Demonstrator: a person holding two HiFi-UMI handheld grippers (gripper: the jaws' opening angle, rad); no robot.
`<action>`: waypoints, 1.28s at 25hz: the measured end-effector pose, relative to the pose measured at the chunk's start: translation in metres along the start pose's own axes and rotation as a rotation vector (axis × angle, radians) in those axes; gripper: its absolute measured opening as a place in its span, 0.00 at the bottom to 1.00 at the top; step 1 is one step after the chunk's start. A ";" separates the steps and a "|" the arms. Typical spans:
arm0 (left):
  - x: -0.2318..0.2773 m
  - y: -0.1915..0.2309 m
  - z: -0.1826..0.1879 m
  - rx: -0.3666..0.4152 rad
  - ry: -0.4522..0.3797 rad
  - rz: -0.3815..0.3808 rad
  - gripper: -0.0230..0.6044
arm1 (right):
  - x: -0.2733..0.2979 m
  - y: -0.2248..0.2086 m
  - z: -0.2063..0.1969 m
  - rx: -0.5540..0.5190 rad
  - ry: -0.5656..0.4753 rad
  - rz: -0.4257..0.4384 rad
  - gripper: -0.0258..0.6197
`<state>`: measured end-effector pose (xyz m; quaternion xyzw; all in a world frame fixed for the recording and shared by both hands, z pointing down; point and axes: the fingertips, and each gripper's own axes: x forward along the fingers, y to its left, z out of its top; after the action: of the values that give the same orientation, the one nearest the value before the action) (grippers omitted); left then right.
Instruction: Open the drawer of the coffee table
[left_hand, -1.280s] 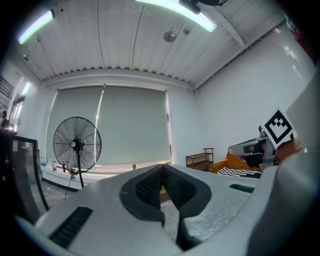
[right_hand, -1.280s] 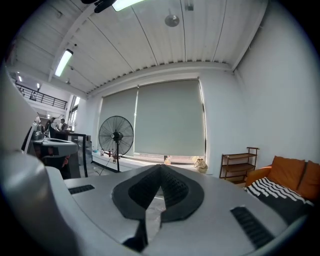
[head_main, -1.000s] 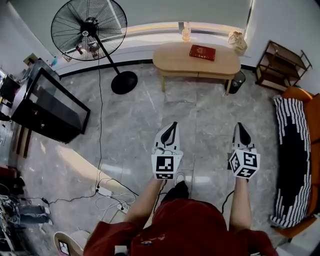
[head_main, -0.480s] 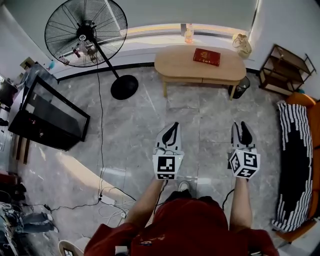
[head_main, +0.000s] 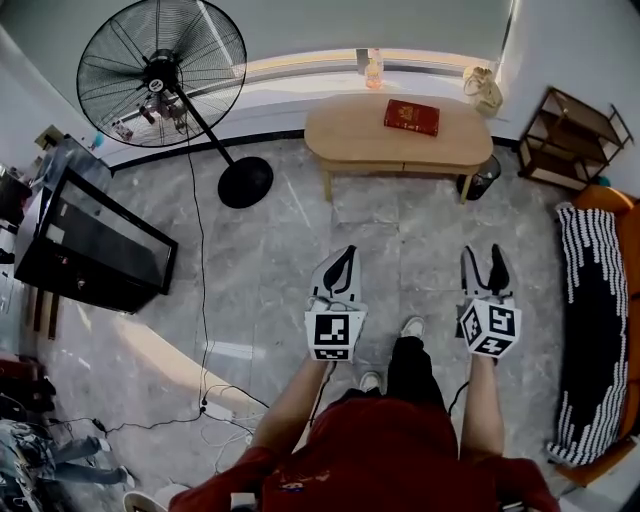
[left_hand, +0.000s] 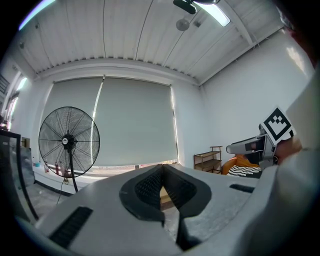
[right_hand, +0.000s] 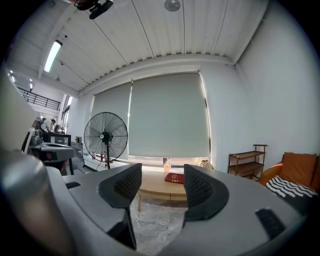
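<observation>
The oval wooden coffee table (head_main: 360, 130) stands by the window at the far side of the room, its drawer front (head_main: 432, 166) closed, a red book (head_main: 411, 116) on top. The same table (right_hand: 160, 186) appears between the right jaws in the right gripper view. My left gripper (head_main: 347, 253) hangs over the floor well short of the table, its tips together and nothing in them. My right gripper (head_main: 484, 255) is level with it on the right; its jaws are opening and stand apart with nothing between them. In the left gripper view the left gripper (left_hand: 161, 167) has its tips touching.
A large standing fan (head_main: 163, 72) with a round base and trailing cord is at far left. A black glass cabinet (head_main: 95, 240) stands left. A small shelf (head_main: 565, 135) and an orange sofa with a striped throw (head_main: 588, 300) are right. A dark bin (head_main: 480, 170) sits by the table.
The right gripper's jaws went from tips together to spread apart. Both grippers and the person have stepped forward toward the table; a foot now shows ahead.
</observation>
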<state>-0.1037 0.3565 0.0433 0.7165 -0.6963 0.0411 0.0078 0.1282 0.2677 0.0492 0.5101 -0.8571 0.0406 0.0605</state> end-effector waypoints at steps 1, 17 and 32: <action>0.007 0.001 -0.001 0.003 -0.002 0.002 0.05 | 0.007 -0.003 -0.001 0.002 -0.001 0.002 0.41; 0.191 0.009 0.018 0.038 -0.005 0.038 0.05 | 0.172 -0.096 0.016 0.052 0.018 0.022 0.41; 0.358 -0.016 0.024 0.071 0.000 0.031 0.05 | 0.299 -0.200 0.010 0.100 0.050 0.019 0.41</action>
<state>-0.0772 -0.0015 0.0447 0.7055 -0.7054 0.0661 -0.0184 0.1625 -0.0893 0.0841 0.5031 -0.8570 0.0967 0.0556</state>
